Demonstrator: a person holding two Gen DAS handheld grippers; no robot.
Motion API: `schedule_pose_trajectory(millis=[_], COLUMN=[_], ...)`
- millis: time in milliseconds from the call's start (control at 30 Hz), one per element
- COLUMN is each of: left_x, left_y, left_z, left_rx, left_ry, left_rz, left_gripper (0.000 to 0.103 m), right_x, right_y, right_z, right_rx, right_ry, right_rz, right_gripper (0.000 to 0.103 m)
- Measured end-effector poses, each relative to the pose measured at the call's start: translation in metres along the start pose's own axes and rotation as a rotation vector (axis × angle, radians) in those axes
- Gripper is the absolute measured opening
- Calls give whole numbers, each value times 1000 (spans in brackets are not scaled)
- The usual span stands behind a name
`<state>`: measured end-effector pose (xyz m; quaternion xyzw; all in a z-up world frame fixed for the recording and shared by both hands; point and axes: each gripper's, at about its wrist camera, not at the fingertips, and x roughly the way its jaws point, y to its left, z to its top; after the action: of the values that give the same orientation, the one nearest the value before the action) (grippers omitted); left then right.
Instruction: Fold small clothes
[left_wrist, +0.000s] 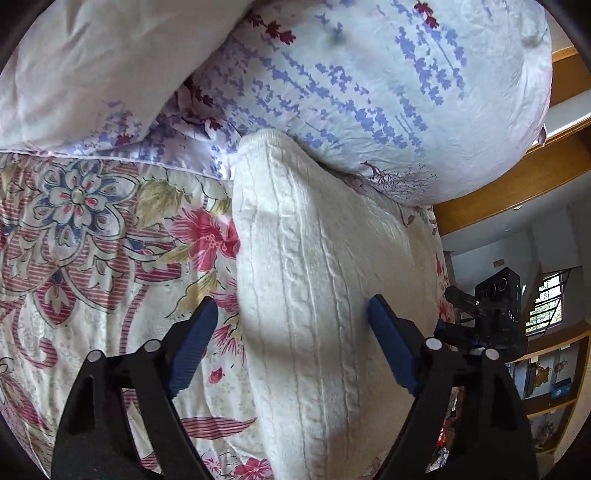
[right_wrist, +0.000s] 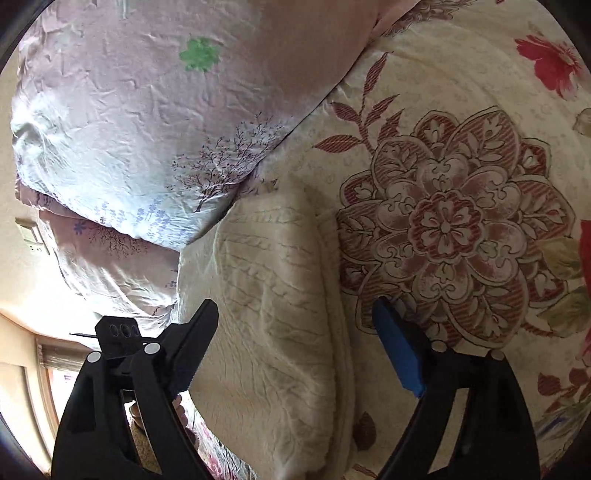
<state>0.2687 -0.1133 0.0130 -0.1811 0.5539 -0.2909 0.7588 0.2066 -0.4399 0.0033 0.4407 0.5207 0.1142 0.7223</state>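
1. Cream cable-knit garment (left_wrist: 317, 280), thick ribbed texture, lies folded into a long narrow bundle on the floral quilted bedspread (left_wrist: 92, 258).
2. In the right wrist view the same cream cable-knit garment (right_wrist: 273, 295) shows stacked layers along its right side, so it is doubled over at least once.
3. Far end of the garment touches the big lilac-and-white printed pillow (left_wrist: 388, 92); near end runs out under the lower frame edge.
4. Garment sits near the bed's side edge: floor, wooden frame and shelves show just past it in the left wrist view.
5. Left gripper (left_wrist: 293, 317) points down at the garment, jaws spread wide, one blue-padded finger (left_wrist: 195, 343) over the bedspread, the other over the knit. Pads press on nothing.
6. Right gripper (right_wrist: 295, 321) also angled down, jaws wide apart, straddling the garment's right folded side; its blue pad (right_wrist: 399, 350) is over the floral bedspread (right_wrist: 461, 229). Nothing gripped.
7. Other gripper's black camera block (left_wrist: 498, 306) shows at the right of the left wrist view, just beyond the garment.
8. Pale lilac pillow with a green flower print (right_wrist: 147, 110) overlaps the bedspread at the garment's far end.
9. Containers: shelf contents at lower right of the left wrist view are too small to tell.
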Motion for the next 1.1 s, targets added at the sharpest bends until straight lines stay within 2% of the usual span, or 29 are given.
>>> schedule_pose_trajectory(millis=[100, 267, 300, 333, 467, 533, 633, 733, 867, 1033, 1100], left_x=[9, 26, 28, 29, 30, 29, 27, 24, 1, -56, -77], left_y=[-5, -18, -19, -19, -12, -9, -10, -11, -7, 5, 15], left_z=[-3, 0, -2, -3, -7, -10, -10, -10, -11, -24, -33], left_rx=[5, -7, -11, -17, -63, -75, -78, -83, -100, -95, -83], left_ry=[4, 14, 10, 8, 2, -7, -25, -31, -38, -72, -75], left_rz=[-22, -54, -58, -62, -101, -112, -129, -146, -204, -228, -212], left_gripper=[78, 72, 72, 70, 59, 55, 42, 37, 34, 34, 35], right_x=[13, 28, 32, 35, 43, 46, 46, 41, 40, 53, 65], right_y=[8, 16, 16, 15, 13, 7, 4, 10, 34, 76, 93], right_z=[0, -1, -2, -3, -10, -13, -18, -22, -29, -55, -69], right_rx=[-43, -69, -65, -60, -62, -36, -12, -10, -20, -72, -117], right_ry=[38, 85, 99, 110, 130, 138, 118, 97, 80, 124, 154], right_rz=[3, 56, 76, 90, 133, 159, 195, 224, 281, 350, 352], right_gripper=[82, 80, 74, 71, 55, 40, 36, 33, 32, 31, 31])
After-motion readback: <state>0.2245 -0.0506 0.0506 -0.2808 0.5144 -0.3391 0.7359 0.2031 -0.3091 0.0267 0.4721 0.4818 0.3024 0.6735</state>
